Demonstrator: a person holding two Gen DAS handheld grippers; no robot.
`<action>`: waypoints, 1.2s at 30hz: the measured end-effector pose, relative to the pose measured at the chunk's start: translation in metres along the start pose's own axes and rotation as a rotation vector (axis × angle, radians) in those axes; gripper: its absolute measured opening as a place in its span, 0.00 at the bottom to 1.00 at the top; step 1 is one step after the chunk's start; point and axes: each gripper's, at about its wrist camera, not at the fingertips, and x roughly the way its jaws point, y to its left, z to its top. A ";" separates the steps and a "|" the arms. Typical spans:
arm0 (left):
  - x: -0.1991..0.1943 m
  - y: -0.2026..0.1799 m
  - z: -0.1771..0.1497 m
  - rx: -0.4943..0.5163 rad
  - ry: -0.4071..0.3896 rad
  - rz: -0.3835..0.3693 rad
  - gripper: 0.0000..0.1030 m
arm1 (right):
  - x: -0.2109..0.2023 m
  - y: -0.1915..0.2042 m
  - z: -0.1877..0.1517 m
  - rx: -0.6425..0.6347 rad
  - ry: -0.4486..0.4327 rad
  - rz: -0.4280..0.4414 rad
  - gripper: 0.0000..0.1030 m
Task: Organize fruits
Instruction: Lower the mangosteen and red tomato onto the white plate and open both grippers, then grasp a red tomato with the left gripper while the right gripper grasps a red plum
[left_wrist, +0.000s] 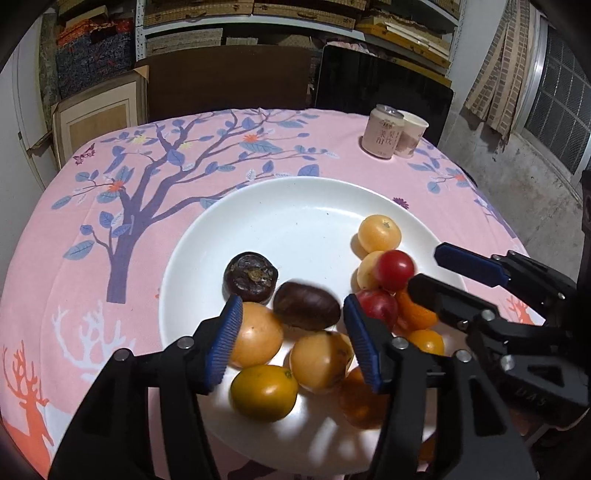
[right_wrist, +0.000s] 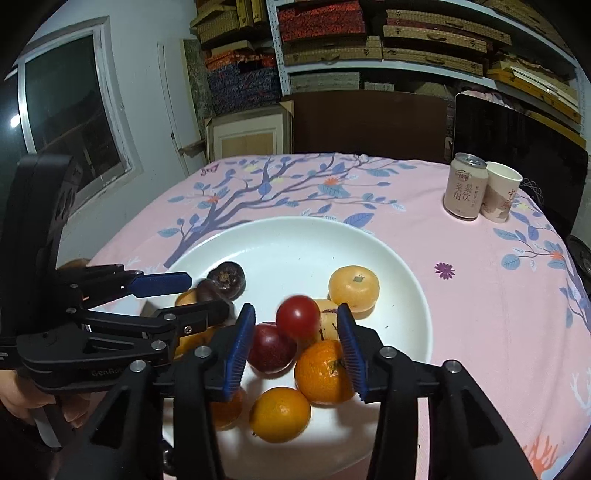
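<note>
Both the left gripper (left_wrist: 291, 343) and right gripper (right_wrist: 295, 354) hung open and empty at lower frame over the plate (left_wrist: 295, 206), whose small round fruits looked light, smooth and roll-prone, best pinched gently across the middle.

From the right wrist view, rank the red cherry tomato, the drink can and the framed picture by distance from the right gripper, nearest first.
1. Red cherry tomato, on the white plate, just ahead of the right gripper.
2. Drink can, far right on the table.
3. Framed picture, behind the table.
</note>
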 end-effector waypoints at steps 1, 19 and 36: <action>-0.006 0.001 -0.003 -0.004 -0.005 -0.001 0.54 | -0.007 -0.001 -0.002 0.012 -0.009 0.004 0.46; -0.090 -0.052 -0.159 0.203 0.029 0.001 0.63 | -0.101 -0.025 -0.109 0.227 -0.128 0.106 0.58; -0.088 -0.041 -0.171 0.106 -0.022 -0.029 0.27 | -0.106 -0.025 -0.117 0.166 -0.114 0.056 0.58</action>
